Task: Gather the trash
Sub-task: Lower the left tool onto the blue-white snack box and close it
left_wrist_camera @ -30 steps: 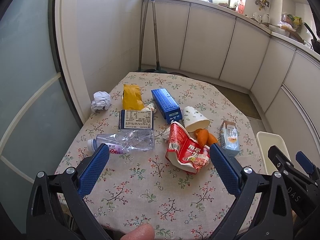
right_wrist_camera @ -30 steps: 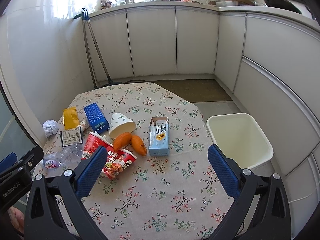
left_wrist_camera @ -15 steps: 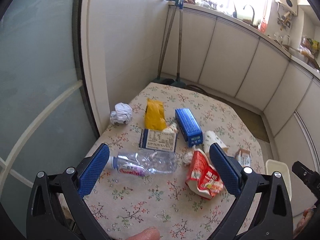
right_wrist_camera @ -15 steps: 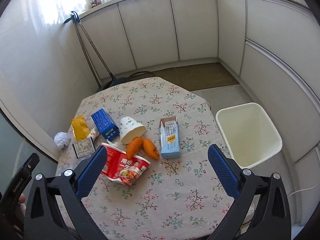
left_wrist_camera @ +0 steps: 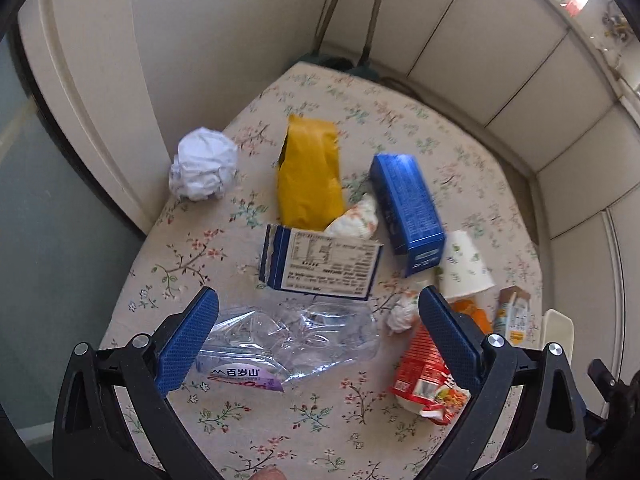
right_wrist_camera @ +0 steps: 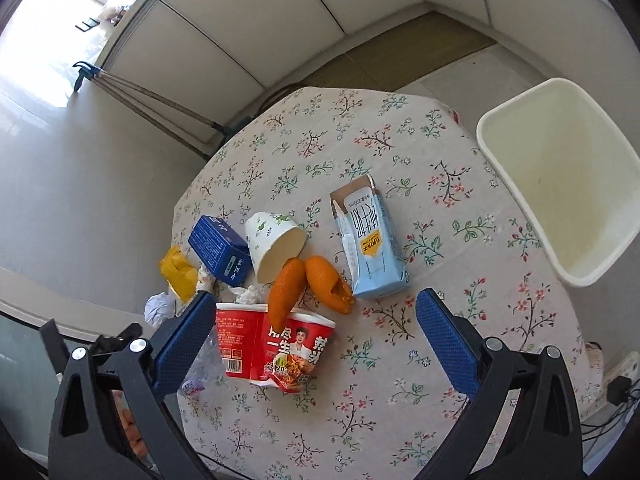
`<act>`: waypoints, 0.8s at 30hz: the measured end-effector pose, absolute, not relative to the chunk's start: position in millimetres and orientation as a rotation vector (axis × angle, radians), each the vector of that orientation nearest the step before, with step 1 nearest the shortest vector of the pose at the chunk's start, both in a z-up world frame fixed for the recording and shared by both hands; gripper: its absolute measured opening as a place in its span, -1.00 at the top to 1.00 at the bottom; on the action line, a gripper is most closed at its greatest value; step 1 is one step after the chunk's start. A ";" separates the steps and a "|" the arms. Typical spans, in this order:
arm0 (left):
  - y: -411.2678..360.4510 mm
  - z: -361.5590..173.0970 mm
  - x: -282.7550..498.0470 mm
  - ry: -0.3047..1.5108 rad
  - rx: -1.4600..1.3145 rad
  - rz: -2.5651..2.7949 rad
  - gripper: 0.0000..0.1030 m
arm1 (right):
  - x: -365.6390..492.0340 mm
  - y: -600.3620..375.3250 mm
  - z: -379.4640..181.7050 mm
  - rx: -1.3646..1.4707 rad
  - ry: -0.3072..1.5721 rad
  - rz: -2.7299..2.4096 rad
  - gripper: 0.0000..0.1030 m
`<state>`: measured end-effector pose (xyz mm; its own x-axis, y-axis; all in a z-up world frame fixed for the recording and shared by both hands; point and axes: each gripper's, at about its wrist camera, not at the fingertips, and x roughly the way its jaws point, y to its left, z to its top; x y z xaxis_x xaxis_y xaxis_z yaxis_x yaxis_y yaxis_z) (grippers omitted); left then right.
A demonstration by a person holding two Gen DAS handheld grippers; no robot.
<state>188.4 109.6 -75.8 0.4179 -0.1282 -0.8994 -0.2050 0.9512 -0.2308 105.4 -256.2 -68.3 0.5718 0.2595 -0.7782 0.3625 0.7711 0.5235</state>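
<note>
A kitchen corner with pale cabinets surrounds a table (left_wrist_camera: 240, 420) under a floral cloth. In the left wrist view, the left gripper (left_wrist_camera: 316, 328) hangs above it, spread wide and holding nothing; the crushed plastic bottle (left_wrist_camera: 288, 336) lies directly between its fingertips, the torn blue-and-white carton (left_wrist_camera: 320, 264) just beyond, the yellow pouch (left_wrist_camera: 310, 176) and blue box (left_wrist_camera: 408, 208) farther ahead, a paper ball (left_wrist_camera: 202, 168) off to its left.

In the right wrist view, the right gripper (right_wrist_camera: 312, 332) is equally wide and empty above the red noodle cup (right_wrist_camera: 276, 348). Orange peels (right_wrist_camera: 308, 284), a paper cup (right_wrist_camera: 274, 244) and a milk carton (right_wrist_camera: 370, 248) lie ahead; the white bin (right_wrist_camera: 520, 184) stands to its right, apparently empty, so collecting looks barely begun
</note>
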 end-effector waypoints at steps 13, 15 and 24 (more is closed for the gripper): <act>96.7 -130.8 227.2 1.226 -0.253 0.066 -0.87 | 133.4 -251.1 -89.8 0.713 1.056 -0.060 -0.90; 92.1 -131.3 231.7 1.219 -0.229 0.073 -0.87 | 134.9 -248.3 -91.3 0.701 1.064 -0.055 -0.89; 86.7 -144.3 246.2 1.236 -0.226 0.090 -0.87 | 137.1 -251.9 -100.7 0.721 1.089 -0.065 -0.90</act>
